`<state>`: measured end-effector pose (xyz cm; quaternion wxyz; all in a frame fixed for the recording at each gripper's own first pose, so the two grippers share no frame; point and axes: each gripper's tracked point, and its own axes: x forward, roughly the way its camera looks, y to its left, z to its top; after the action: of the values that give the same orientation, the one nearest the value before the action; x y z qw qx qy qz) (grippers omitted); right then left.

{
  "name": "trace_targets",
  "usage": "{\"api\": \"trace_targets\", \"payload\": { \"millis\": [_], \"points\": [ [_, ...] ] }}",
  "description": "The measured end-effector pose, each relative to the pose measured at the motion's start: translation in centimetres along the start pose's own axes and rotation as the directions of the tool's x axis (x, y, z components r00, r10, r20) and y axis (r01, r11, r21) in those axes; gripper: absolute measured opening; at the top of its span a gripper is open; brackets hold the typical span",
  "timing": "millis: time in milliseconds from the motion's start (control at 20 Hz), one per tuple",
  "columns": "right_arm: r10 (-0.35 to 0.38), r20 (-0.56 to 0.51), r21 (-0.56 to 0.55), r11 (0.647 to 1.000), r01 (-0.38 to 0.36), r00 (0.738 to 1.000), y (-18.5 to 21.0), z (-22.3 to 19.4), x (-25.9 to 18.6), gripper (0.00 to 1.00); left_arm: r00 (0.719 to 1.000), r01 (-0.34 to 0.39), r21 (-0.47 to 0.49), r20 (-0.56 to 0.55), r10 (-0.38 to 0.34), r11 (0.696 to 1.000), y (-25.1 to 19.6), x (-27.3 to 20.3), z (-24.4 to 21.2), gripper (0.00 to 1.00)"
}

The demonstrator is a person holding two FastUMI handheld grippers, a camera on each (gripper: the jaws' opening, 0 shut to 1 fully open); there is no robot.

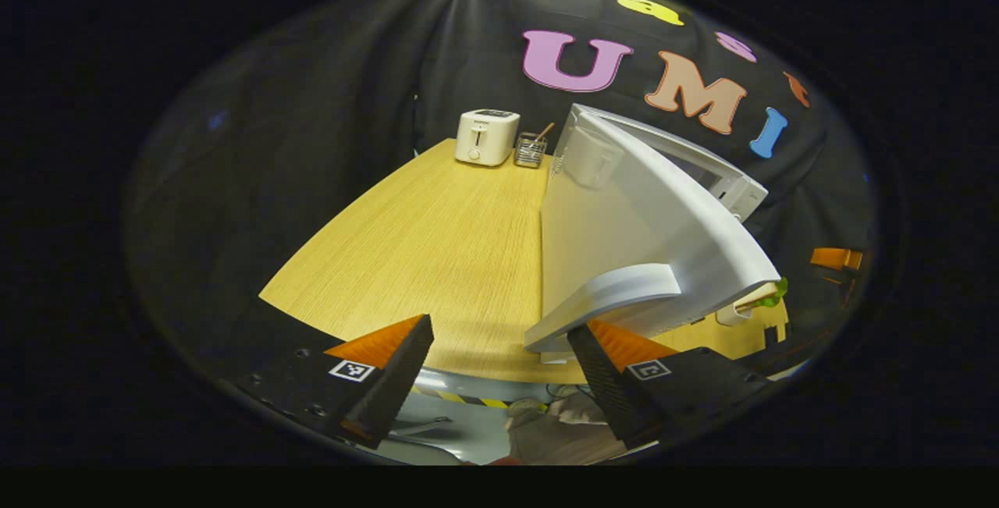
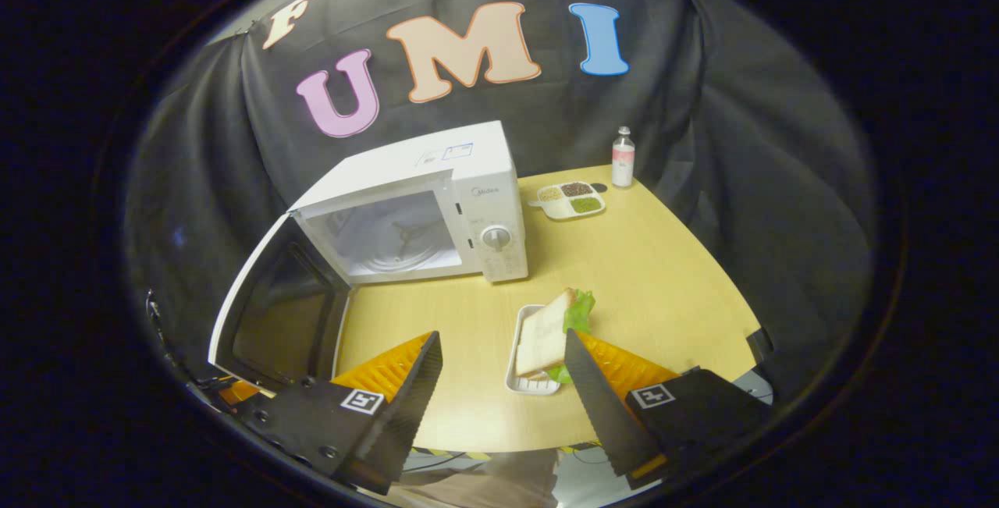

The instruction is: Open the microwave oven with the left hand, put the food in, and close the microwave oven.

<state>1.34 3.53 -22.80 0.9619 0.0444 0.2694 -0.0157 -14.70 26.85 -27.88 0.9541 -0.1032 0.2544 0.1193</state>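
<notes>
A white microwave oven stands toward the back left of a wooden table, its door swung wide open out past the table's left edge and its white cavity with the turntable exposed. In the right gripper view, a sandwich of white bread and green lettuce leans in a small white tray near the table's front edge, in front of the oven's control panel. The right gripper hovers low over that front edge with its fingers spread apart; the tray and sandwich lie between the two fingers and just ahead of them, the right-hand finger overlapping the sandwich's lettuce side in the picture, though contact cannot be judged. A divided dish of grains and a small bottle sit at the table's back right corner.

In the left gripper view, the left gripper holds its fingers wide apart and grips nothing. The open door rises just ahead of its right-hand finger, whose tip sits at the door's near lower edge, apparently touching or almost so. A white toaster and a wire utensil holder stand at the table's far edge, and a sliver of the sandwich peeks out beyond the door.
</notes>
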Motion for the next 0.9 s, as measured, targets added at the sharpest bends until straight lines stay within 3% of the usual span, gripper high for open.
{"api": "trace_targets", "payload": {
  "millis": [200,250,500,700,750,900],
  "points": [
    [-0.021,-0.023,-0.010,1.000,0.020,1.000,-1.5,0.3,1.8,0.98,0.999,-0.021,-0.002,-0.025,0.021,1.000,1.5,-0.5,0.1,1.00],
    [-0.023,-0.033,-0.013,1.000,0.023,0.999,-1.9,0.3,2.2,0.91,0.999,-0.037,-0.007,-0.028,0.037,0.999,2.1,-0.7,0.0,1.00],
    [-0.029,-0.098,-0.043,0.999,0.025,0.995,-3.7,-0.2,5.6,0.92,0.967,-0.254,-0.034,0.004,0.254,0.967,8.6,-2.3,1.3,1.00],
    [-0.020,-0.181,-0.029,0.999,0.015,0.983,-5.1,-1.5,8.1,0.92,0.890,-0.431,-0.165,0.086,0.449,0.887,12.5,-5.4,3.9,0.98],
    [-0.012,-0.213,-0.020,1.000,0.008,0.977,-5.3,-2.2,8.6,0.99,0.867,-0.460,-0.197,0.112,0.486,0.866,12.8,-6.5,4.5,0.98],
    [-0.014,-0.309,-0.009,1.000,0.012,0.951,-6.7,-3.9,10.0,0.98,0.795,-0.524,-0.258,0.196,0.575,0.812,12.7,-9.7,6.8,0.97]
  ]
}}
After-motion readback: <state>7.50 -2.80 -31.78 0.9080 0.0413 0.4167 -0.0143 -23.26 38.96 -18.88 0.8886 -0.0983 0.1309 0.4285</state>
